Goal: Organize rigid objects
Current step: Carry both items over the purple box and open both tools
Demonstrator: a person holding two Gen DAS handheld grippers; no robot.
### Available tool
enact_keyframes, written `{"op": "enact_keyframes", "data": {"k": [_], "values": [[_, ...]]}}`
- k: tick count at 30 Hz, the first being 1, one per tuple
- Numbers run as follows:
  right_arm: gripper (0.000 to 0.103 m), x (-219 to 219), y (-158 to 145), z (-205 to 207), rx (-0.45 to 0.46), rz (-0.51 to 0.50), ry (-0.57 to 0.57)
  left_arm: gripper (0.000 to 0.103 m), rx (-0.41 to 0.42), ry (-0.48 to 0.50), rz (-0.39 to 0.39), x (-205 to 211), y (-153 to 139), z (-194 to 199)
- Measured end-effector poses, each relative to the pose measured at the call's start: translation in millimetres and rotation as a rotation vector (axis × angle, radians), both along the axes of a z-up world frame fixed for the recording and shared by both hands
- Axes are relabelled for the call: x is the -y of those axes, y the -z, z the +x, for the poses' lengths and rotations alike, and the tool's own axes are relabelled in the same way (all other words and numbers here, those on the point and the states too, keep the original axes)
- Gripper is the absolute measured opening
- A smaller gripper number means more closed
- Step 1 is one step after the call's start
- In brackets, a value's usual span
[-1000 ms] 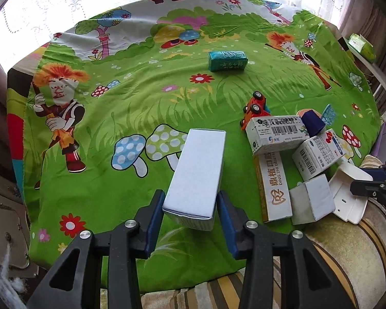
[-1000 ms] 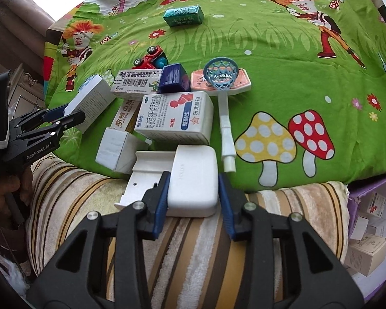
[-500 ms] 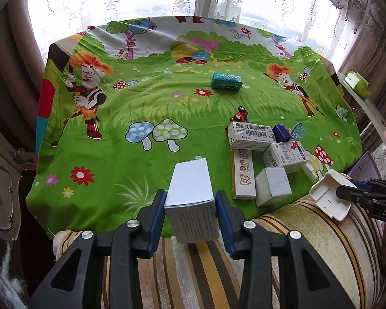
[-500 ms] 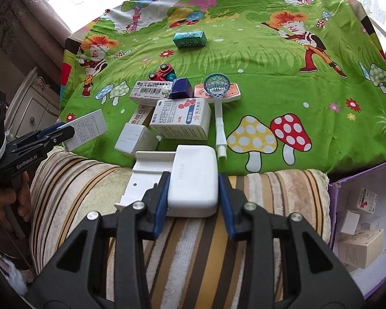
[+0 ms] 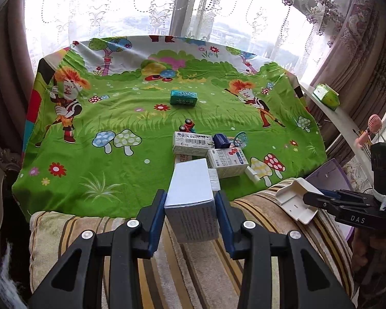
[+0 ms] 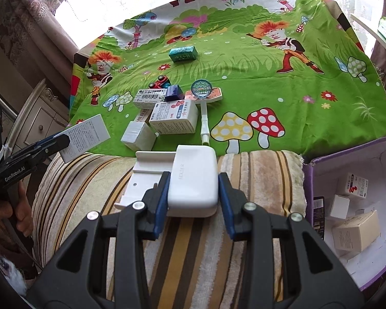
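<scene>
Both hand-held grippers have lifted back off the green bedsheet (image 6: 244,59), left hand-held gripper (image 5: 190,215) clamped on a white carton (image 5: 190,193), right hand-held gripper (image 6: 193,189) clamped on a white plastic holder (image 6: 193,180), both raised, likely bound for the purple box (image 6: 352,154) alongside.

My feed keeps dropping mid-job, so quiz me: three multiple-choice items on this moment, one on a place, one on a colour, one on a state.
1. Where does the teal box lie?
A. in the purple bin
B. alone on the green cloth, beyond the pile
C. on the striped cushion

2. What colour is the small cube beside the toy car?
A. dark blue
B. yellow
C. pink

3. What is the left gripper doing?
A. hanging open
B. gripping the toy car
C. gripping a white carton

Answers:
1 B, it sits apart on the cloth.
2 A, its faces are navy.
3 C, both pads press the carton's sides.
</scene>
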State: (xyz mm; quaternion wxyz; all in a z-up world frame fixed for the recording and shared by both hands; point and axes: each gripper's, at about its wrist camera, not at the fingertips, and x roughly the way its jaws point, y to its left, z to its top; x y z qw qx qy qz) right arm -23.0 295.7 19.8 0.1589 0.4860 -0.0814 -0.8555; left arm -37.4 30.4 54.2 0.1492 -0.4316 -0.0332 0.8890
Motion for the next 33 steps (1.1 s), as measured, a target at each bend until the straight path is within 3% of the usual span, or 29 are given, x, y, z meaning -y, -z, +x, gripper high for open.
{"op": "enact_keyframes", "data": {"k": [20, 33], "values": [[0.041, -165, -8, 33, -0.028, -0.025, 0.358, 0.040, -0.001, 0.320, 0.008, -156, -13, 5], [0.041, -226, -10, 51, -0.051, 0.010, 0.506, 0.040, 0.076, 0.564, 0.056, -247, 5, 38]]}}
